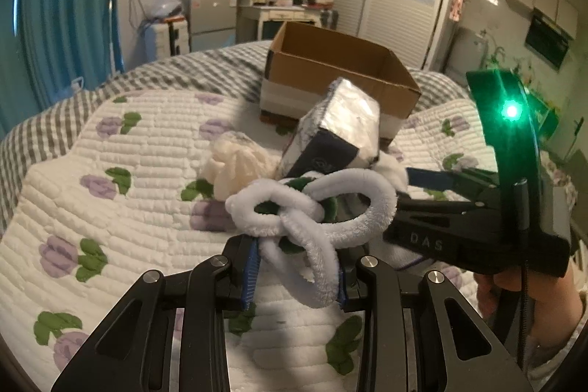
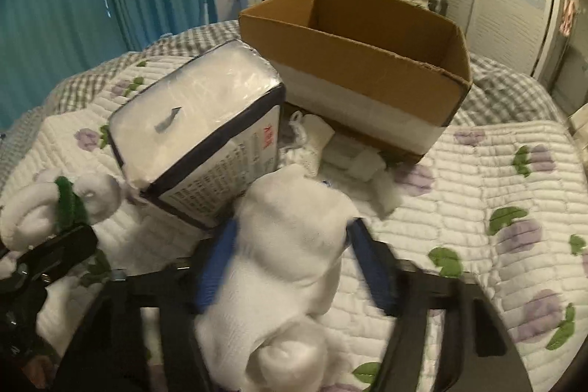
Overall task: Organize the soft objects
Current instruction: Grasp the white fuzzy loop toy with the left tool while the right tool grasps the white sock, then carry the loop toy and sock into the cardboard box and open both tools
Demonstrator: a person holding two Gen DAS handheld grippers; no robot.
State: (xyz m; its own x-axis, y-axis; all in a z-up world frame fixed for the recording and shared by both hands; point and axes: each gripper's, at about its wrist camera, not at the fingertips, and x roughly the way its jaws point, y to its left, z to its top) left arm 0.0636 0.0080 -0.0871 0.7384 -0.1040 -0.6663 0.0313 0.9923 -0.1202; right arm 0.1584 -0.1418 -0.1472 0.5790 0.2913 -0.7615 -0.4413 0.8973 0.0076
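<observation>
Gripping a white plush toy (image 2: 290,245), right gripper (image 2: 290,263) faces the box (image 2: 352,61) straight ahead. Left gripper (image 1: 294,281) pinches fluffy loops (image 1: 312,208); right sits nearer.

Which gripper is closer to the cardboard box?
Right. The right gripper is clamped on a white plush toy just in front of the cardboard box. The left gripper sits farther back, around a white fuzzy loop, behind the tissue pack.
</observation>
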